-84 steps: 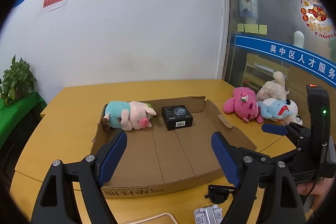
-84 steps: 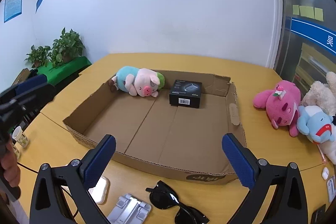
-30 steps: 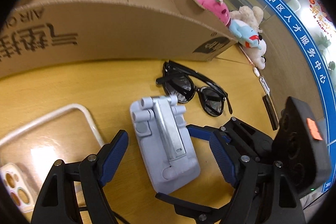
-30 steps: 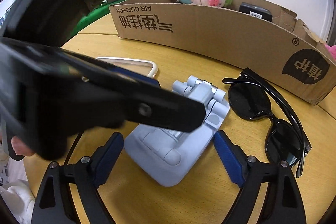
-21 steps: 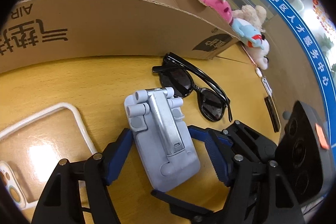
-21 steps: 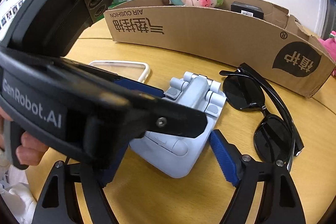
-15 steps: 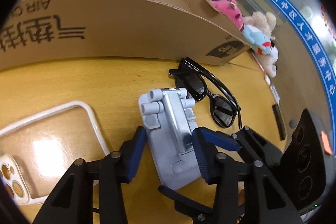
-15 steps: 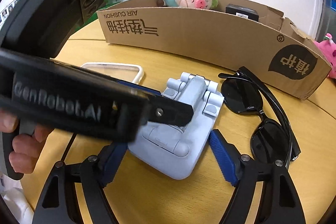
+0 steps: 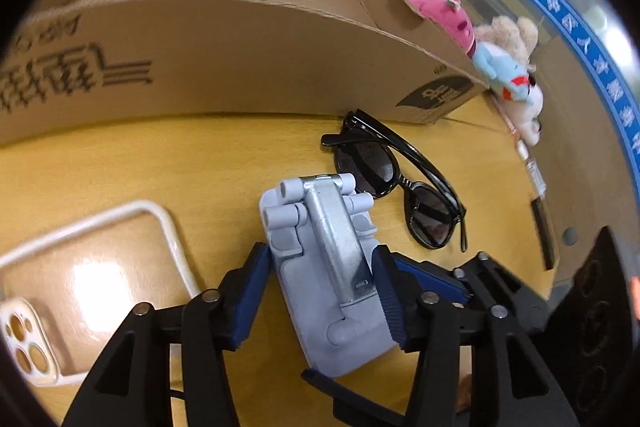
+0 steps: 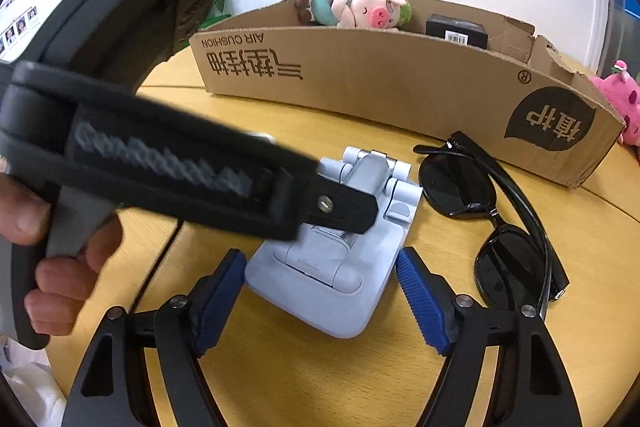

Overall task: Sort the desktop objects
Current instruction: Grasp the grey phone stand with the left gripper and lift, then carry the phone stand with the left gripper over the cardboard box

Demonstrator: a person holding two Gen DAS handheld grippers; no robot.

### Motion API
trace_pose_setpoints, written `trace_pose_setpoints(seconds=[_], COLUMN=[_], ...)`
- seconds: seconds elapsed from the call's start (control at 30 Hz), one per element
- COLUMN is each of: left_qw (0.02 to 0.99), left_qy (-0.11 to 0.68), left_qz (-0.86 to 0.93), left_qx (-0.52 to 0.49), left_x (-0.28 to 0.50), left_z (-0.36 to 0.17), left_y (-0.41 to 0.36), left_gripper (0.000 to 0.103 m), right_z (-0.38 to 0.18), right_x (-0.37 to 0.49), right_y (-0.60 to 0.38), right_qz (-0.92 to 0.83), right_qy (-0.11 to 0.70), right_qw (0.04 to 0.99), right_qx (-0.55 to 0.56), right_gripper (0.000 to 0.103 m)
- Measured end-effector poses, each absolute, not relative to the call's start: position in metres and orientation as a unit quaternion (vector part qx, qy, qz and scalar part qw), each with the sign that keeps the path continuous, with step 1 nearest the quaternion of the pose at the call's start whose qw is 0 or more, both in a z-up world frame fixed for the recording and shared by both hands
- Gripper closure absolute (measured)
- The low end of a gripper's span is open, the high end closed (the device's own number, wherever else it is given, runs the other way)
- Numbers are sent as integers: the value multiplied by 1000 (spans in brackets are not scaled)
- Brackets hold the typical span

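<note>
The step in hand is picking up the grey folding phone stand (image 9: 332, 279), which lies flat on the worktop (image 9: 168, 155) in front of the cardboard box (image 9: 224, 59). The left gripper (image 9: 324, 291) has its fingers closed against the stand's two long sides after just easing wider, while the right gripper (image 10: 320, 299) straddles the near end, its fingers closing in but still apart from it. Next, I judge, comes a lift over the box wall, clear of the sunglasses (image 9: 400, 187) just beyond the right finger.

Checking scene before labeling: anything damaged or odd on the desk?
Yes: the cardboard box has a torn, ragged wall at its right end. Also both tools, left and right, straddle the same grey phone stand.
</note>
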State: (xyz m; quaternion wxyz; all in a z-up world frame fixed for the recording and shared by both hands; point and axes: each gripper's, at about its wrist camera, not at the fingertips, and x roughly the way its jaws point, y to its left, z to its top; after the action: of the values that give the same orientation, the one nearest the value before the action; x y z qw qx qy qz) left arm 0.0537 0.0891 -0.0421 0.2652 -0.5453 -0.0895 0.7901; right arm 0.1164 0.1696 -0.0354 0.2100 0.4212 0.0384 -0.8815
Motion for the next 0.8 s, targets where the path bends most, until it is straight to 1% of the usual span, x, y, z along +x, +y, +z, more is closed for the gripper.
trace_pose_setpoints(seconds=[0.1, 0.2, 0.33, 0.53, 0.7, 0.8], left_qw=[257, 254, 250, 243, 241, 232], left_qy=[-76, -83, -77, -68, -70, -58], left_qz=[798, 801, 815, 847, 869, 881], left_qx=[-539, -535, -516, -468, -427, -409], left_x=[56, 60, 67, 63, 36, 18], left_z=[-41, -39, -23, 24, 64, 82], left_y=[94, 91, 88, 78, 63, 55], left_gripper=[52, 53, 53, 53, 53, 53], right_z=[-36, -36, -26, 9, 47, 64], right_x=[115, 115, 120, 120, 91, 69], right_y=[170, 173, 172, 166, 155, 147], right_qz=[-883, -884, -890, -907, -922, -925], right_qy=[40, 33, 34, 31, 43, 46], right_qw=[203, 202, 204, 208, 216, 223], right_qx=[421, 421, 407, 364, 319, 304], right_gripper=[27, 28, 28, 27, 27, 27])
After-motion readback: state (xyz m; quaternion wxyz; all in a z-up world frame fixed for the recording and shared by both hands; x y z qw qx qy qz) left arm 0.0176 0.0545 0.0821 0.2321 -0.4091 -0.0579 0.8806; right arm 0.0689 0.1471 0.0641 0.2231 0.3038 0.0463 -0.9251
